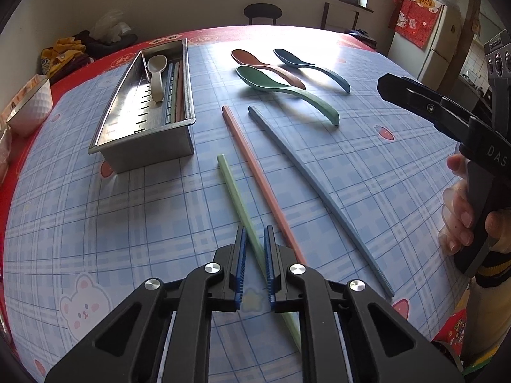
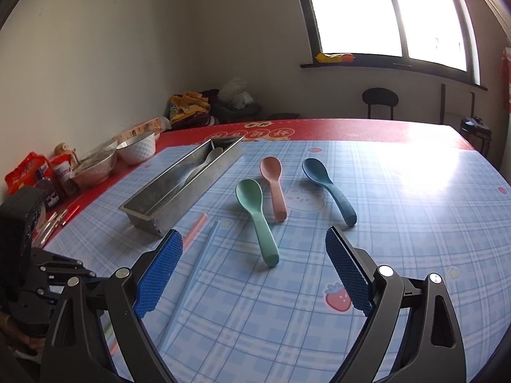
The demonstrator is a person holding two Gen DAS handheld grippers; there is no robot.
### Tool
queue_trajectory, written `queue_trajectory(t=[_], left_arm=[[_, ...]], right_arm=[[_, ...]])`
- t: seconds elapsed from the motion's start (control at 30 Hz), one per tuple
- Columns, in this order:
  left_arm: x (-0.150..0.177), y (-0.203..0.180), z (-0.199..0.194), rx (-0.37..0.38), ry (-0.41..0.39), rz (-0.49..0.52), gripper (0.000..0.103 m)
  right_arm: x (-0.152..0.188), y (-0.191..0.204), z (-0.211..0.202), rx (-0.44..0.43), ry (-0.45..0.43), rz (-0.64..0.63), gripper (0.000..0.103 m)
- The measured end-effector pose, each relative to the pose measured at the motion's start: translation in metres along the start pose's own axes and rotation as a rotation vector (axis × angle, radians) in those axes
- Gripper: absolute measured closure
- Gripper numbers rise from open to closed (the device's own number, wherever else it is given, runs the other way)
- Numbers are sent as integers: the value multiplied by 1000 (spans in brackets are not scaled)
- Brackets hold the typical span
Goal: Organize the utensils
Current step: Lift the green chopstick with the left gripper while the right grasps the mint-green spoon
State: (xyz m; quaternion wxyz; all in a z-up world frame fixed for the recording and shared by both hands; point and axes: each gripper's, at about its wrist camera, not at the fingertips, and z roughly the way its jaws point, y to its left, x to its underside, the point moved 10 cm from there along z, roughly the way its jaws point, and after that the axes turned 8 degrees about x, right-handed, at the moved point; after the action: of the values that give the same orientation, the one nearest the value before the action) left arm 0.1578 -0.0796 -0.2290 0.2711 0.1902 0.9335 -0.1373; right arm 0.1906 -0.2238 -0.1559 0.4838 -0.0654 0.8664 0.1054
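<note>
Left claw (image 1: 255,249) clamped on the green chopstick (image 1: 234,198), likely to carry it to the steel tray (image 1: 140,146). Right claw (image 2: 254,271) spread apart, waiting above 3 spoons (image 2: 255,214).

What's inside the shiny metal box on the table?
Inside the metal box lies a white spoon, with a blue chopstick and a pink chopstick along one side. Its near wall hides the bottom at that end.

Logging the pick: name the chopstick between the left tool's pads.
The green chopstick: it alone runs between the left tool pads. The pink chopstick and blue chopstick lie free alongside.
</note>
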Motion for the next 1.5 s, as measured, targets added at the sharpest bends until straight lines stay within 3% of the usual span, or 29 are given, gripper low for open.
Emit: queue_trajectory(t=[0.37, 0.83, 1.3, 1.33, 1.37, 1.5], left_arm=[[-18, 23, 9, -38, 19, 76, 97], [-5, 18, 2, 23, 30, 134, 93], [-6, 24, -2, 116, -56, 87, 93], [-7, 24, -2, 121, -57, 79, 93], [-7, 24, -2, 121, -58, 79, 93], [-7, 22, -2, 105, -60, 88, 93]], right_arm=[[1, -3, 3, -13, 13, 19, 15], [3, -3, 8, -25, 42, 25, 15], [7, 5, 14, -11, 69, -21, 15], [8, 6, 15, -3, 76, -30, 19], [10, 6, 18, 12, 88, -38, 29], [18, 7, 36, 69, 178, -78, 46]])
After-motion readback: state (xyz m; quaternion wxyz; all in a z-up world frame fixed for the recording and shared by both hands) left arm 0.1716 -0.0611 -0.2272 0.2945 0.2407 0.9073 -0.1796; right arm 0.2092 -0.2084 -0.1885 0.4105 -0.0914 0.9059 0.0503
